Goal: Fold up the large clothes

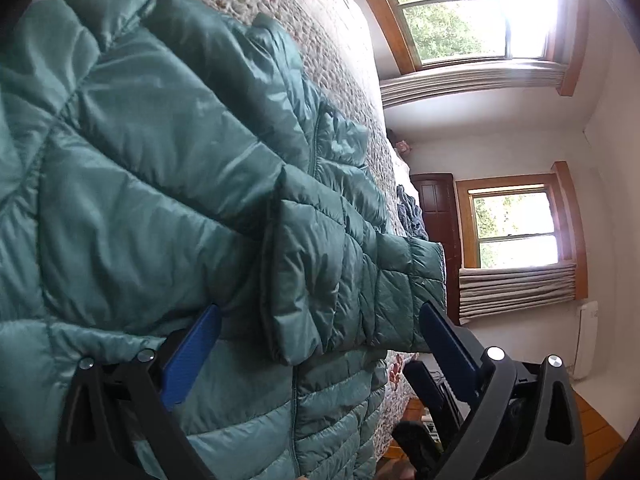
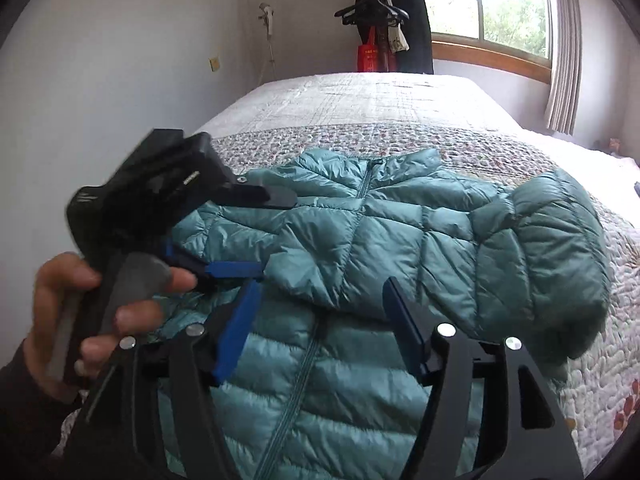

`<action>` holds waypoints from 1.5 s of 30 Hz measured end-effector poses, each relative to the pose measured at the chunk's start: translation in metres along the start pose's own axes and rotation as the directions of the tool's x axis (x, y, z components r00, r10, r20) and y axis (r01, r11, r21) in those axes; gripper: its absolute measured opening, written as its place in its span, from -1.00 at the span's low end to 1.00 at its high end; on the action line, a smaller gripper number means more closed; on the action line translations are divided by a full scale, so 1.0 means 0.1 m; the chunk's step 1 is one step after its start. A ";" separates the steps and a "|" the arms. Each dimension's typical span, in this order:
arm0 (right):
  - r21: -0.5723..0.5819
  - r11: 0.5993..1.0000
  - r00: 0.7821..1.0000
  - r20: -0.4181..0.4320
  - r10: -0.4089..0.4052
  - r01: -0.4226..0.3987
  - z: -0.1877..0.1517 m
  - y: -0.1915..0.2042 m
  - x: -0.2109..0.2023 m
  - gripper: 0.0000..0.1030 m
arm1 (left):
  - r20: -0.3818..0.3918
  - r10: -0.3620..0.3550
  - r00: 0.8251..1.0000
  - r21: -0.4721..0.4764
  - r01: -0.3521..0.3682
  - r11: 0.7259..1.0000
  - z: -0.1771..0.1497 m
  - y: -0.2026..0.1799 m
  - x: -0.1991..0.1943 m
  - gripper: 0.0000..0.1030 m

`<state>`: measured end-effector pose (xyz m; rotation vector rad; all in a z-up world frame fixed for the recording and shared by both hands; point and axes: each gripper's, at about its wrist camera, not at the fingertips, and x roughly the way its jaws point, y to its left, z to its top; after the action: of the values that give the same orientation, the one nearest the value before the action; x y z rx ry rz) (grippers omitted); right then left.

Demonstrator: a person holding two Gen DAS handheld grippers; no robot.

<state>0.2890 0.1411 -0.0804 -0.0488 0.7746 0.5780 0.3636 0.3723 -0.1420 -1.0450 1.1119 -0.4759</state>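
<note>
We see the teal quilted puffer jacket (image 2: pixel 360 248) lying front-up on the floral quilted bedspread (image 2: pixel 360 120), both sleeves folded across its chest. Our left gripper (image 1: pixel 320 320) and right gripper (image 2: pixel 320 300) hover over it, blue-padded fingers (image 2: pixel 236 328) spread apart, grasping nothing.

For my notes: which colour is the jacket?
Teal green jacket, quilted; clearest in the right wrist view.
</note>
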 end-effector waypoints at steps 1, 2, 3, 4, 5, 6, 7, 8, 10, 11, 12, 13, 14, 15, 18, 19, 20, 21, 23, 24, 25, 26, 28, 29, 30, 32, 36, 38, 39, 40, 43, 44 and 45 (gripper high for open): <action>0.014 1.000 1.000 0.016 0.004 -0.005 -0.05 -0.04 -0.13 0.33 | -0.005 -0.013 1.000 0.004 0.013 1.000 0.01 -0.03 0.04 0.93; 0.030 0.999 0.999 0.030 0.013 -0.014 -0.11 -0.07 -0.25 0.34 | -0.008 -0.017 1.000 0.007 0.017 1.000 0.01 -0.06 0.07 0.92; 0.047 0.999 0.999 0.040 0.022 -0.024 -0.17 -0.11 -0.36 0.34 | -0.009 -0.008 1.000 0.008 0.008 1.000 0.02 -0.07 0.10 0.92; 0.063 0.997 0.998 0.050 0.030 -0.033 -0.23 -0.14 -0.47 0.34 | -0.009 0.007 1.000 0.010 -0.007 1.000 0.03 -0.09 0.12 0.89; 0.078 0.996 0.998 0.061 0.034 -0.039 -0.28 -0.18 -0.57 0.34 | -0.010 0.026 1.000 0.019 -0.026 0.999 0.04 -0.11 0.15 0.82; 0.093 0.995 0.997 0.072 0.035 -0.042 -0.35 -0.21 -0.67 0.34 | -0.014 0.046 0.999 0.029 -0.046 0.999 0.03 -0.15 0.13 0.43; 0.106 0.993 0.996 0.079 0.036 -0.045 -0.40 -0.25 -0.75 0.34 | -0.024 0.075 0.997 0.036 -0.074 0.997 0.03 -0.16 0.16 -0.10; 0.118 0.992 0.996 0.086 0.036 -0.046 -0.46 -0.28 -0.83 0.34 | -0.033 0.109 0.994 0.042 -0.107 0.993 0.04 -0.18 0.18 -0.34; 0.143 0.989 0.995 0.096 0.031 -0.044 -0.58 -0.34 -0.96 0.34 | -0.028 0.140 0.990 0.055 -0.138 0.989 0.04 -0.21 0.16 -0.80; 0.148 0.988 0.995 0.095 0.027 -0.041 -0.61 -0.37 -0.99 0.34 | -0.022 0.144 0.989 0.064 -0.142 0.988 0.04 -0.25 0.14 -0.80; 0.153 0.988 0.995 0.095 0.020 -0.035 -0.67 -0.39 -1.04 0.34 | -0.014 0.144 0.990 0.074 -0.142 0.987 0.05 -0.29 0.11 -0.84; 0.161 0.987 0.995 0.094 0.013 -0.028 -0.71 -0.42 -1.07 0.34 | -0.004 0.144 0.990 0.086 -0.144 0.986 0.05 -0.35 0.06 -0.87; 0.165 0.986 0.996 0.091 0.008 -0.023 -0.74 -0.44 -1.10 0.34 | 0.009 0.145 0.989 0.106 -0.145 0.984 0.05 -0.42 -0.02 -0.89; 0.169 0.985 0.996 0.088 0.003 -0.018 -0.76 -0.47 -1.11 0.34 | 0.025 0.142 0.990 0.120 -0.144 0.982 0.06 -0.48 -0.12 -0.90; 0.193 0.981 0.997 0.081 -0.006 -0.010 -0.81 -0.59 -1.14 0.34 | 0.078 0.130 0.988 0.162 -0.141 0.977 0.09 -0.65 -0.48 -0.91; 0.204 0.979 0.997 0.080 -0.005 -0.012 -0.82 -0.63 -1.15 0.34 | 0.097 0.130 0.987 0.173 -0.146 0.974 0.09 -0.69 -0.61 -0.91; 0.216 0.976 0.997 0.079 0.000 -0.017 -0.82 -0.66 -1.14 0.34 | 0.118 0.128 0.985 0.181 -0.148 0.972 0.09 -0.72 -0.77 -0.91; 0.224 0.974 0.997 0.076 0.006 -0.023 -0.83 -0.69 -1.13 0.34 | 0.138 0.123 0.983 0.184 -0.148 0.972 0.08 -0.72 -0.93 -0.91; 0.241 0.970 0.997 0.070 0.017 -0.034 -0.83 -0.74 -1.11 0.34 | 0.175 0.126 0.977 0.177 -0.157 0.972 0.05 -0.65 -1.17 -0.91; 0.245 0.969 0.997 0.067 0.023 -0.039 -0.83 -0.75 -1.09 0.34 | 0.186 0.124 0.975 0.165 -0.156 0.974 0.04 -0.58 -1.26 -0.91; 0.248 0.968 0.997 0.067 0.024 -0.040 -0.82 -0.77 -1.06 0.34 | 0.192 0.129 0.973 0.150 -0.159 0.976 0.01 -0.49 -1.32 -0.91; 0.248 0.968 0.997 0.068 0.023 -0.039 -0.81 -0.78 -1.03 0.34 | 0.190 0.147 0.971 0.130 -0.173 0.976 0.00 -0.35 -1.33 -0.91; 0.250 0.967 0.998 0.063 0.024 -0.040 -0.80 -0.80 -0.99 0.34 | 0.170 0.185 0.968 0.091 -0.203 0.975 -0.06 -0.05 -1.28 -0.91; 0.253 0.967 0.998 0.061 0.027 -0.041 -0.78 -0.81 -0.96 0.34 | 0.163 0.194 0.967 0.072 -0.208 0.975 -0.08 0.07 -1.26 -0.91; 0.257 0.966 0.998 0.056 0.026 -0.040 -0.77 -0.82 -0.94 0.34 | 0.157 0.207 0.966 0.052 -0.217 0.975 -0.09 0.20 -1.21 -0.91; 0.259 0.965 0.999 0.045 0.027 -0.038 -0.72 -0.84 -0.89 0.34 | 0.152 0.248 0.957 0.038 -0.256 0.966 -0.09 0.38 -1.10 -0.91; 0.245 0.969 0.999 0.035 0.025 -0.033 -0.55 -0.90 -0.78 0.34 | 0.152 0.270 0.951 0.039 -0.279 0.959 -0.11 0.45 -1.05 -0.88; 0.255 0.966 0.998 0.049 0.026 -0.038 -0.39 -0.99 -0.74 0.35 | 0.175 0.286 0.942 0.071 -0.302 0.951 -0.16 0.33 -1.08 -0.77; 0.267 0.963 0.998 0.058 0.027 -0.041 -0.30 -1.07 -0.69 0.37 | 0.195 0.288 0.937 0.077 -0.308 0.948 -0.20 0.27 -1.13 -0.56; 0.285 0.958 0.998 0.064 0.024 -0.041 -0.21 -1.16 -0.65 0.44 | 0.222 0.284 0.933 0.080 -0.307 0.948 -0.25 0.20 -1.20 -0.23; 0.330 0.942 0.998 0.045 0.043 -0.055 0.01 -1.41 -0.42 0.51 | 0.330 0.268 0.905 0.116 -0.320 0.940 -0.39 -0.08 -1.39 0.01; 0.337 0.940 0.998 0.034 0.044 -0.053 0.07 -1.46 -0.33 0.52 | 0.350 0.242 0.905 0.133 -0.303 0.944 -0.42 -0.17 -1.42 0.04; 0.342 0.938 0.998 0.017 0.063 -0.065 0.12 -1.49 -0.24 0.52 | 0.359 0.213 0.909 0.144 -0.280 0.949 -0.41 -0.22 -1.44 0.11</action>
<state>0.3586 0.0072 -0.0805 0.3004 0.8650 0.4978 0.2710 0.4542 -0.0541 -0.7661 0.8540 -0.1830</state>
